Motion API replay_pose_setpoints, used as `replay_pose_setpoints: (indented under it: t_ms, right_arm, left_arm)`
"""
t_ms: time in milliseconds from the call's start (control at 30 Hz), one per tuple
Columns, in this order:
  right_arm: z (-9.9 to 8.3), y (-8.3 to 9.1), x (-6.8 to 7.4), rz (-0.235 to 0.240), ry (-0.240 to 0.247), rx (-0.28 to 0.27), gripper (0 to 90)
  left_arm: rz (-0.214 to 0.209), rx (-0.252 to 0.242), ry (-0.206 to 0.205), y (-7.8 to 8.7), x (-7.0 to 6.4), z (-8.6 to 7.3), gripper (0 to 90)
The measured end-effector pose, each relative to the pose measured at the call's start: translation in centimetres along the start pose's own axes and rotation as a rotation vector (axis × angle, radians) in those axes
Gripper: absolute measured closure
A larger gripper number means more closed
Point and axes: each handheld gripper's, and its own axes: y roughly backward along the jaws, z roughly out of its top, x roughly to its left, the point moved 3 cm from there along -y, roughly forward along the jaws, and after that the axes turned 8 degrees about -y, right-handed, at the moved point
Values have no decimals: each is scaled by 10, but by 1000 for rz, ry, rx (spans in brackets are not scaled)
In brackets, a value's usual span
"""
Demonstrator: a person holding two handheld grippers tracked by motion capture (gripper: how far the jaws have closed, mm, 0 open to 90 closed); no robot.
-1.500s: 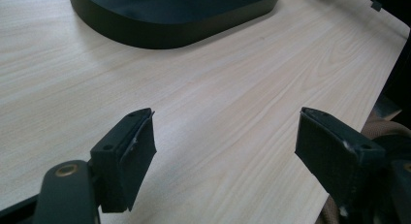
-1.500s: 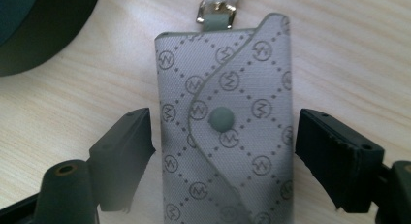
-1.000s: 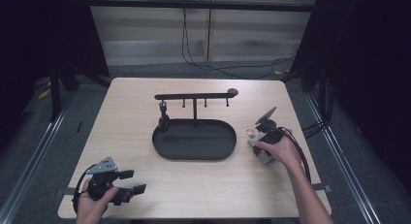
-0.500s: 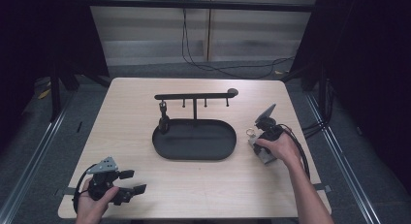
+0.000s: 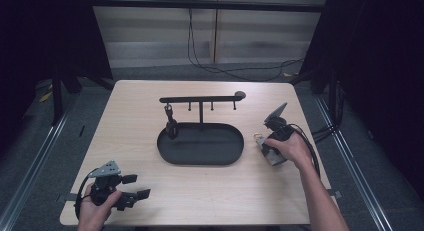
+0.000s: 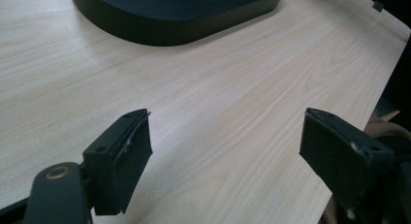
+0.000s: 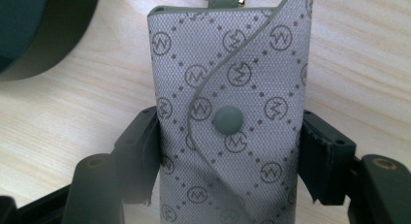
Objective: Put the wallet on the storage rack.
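1. Compared with one second before, the right tongs [image 5: 263, 141] had moved only a little: the right hand [image 5: 292, 148] sat slightly lower and nearer to the tray [image 5: 200, 158], while the grey plate on top kept pointing up and away.
2. The left tongs [image 5: 139, 187] had stayed at the same place, near the front left corner of the bench [image 5: 130, 121], and the left hand [image 5: 95, 211] had not shifted.
3. The tray and the rack [image 5: 200, 98] behind it had not moved, and a small dark thing [image 5: 171, 125] still hung from the left hook of the rack, down to the tray's rim.
4. The right tongs were closed on the pouch [image 7: 232, 112], one jaw pressing on each long side of it.
5. The pouch lay on the bench just to the right of the tray, well apart from the left tongs.
6. The pouch was of grey woven cloth with a pattern of small circled letters and dotted diagonal lines.
7. It had a curved flap with a green edge, closed by a round green snap [image 7: 228, 121] near the middle.
8. At its far end there was a green tab with a small metal ring [image 5: 258, 137].
9. The left tongs [image 6: 223, 151] were open wide, with only bare bench between the jaws.
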Motion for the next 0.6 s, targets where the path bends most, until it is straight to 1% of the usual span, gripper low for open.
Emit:
replay_pose_setpoints:
  t_ms: [67, 100, 133, 233, 267, 300, 367, 500, 533, 600]
  right_arm:
    - [0, 0, 0, -1, 6, -1, 330]
    - [0, 0, 0, -1, 6, -1, 330]
    - [0, 1, -2, 4, -3, 0, 330]
    - [0, 3, -5, 22, -7, -7, 331]
    - [-1, 4, -6, 28, -14, -9, 331]
    - [-1, 5, -8, 29, -20, -9, 331]
    - [-2, 7, -10, 36, -26, -15, 331]
    - [-3, 12, -11, 31, -29, -16, 331]
    - [-2, 16, -11, 33, -23, -29, 331]
    - [-1, 19, -10, 29, -17, -34, 331]
  left_arm:
    - [-10, 3, 13, 0, 0, 0, 185]
    - [-10, 3, 13, 0, 0, 0, 184]
    - [-20, 7, 20, -1, 1, -1, 182]
    - [-16, 12, 21, -1, 2, -1, 182]
    - [-21, 14, 29, -1, 2, -1, 182]
    - [-27, 12, 34, -1, 2, -1, 182]
    - [-22, 3, 39, 0, 3, -1, 182]
    - [-29, 1, 41, 1, 3, -1, 182]
    - [-25, 4, 32, 1, 2, -1, 182]
    - [-25, 6, 30, 1, 2, -1, 183]
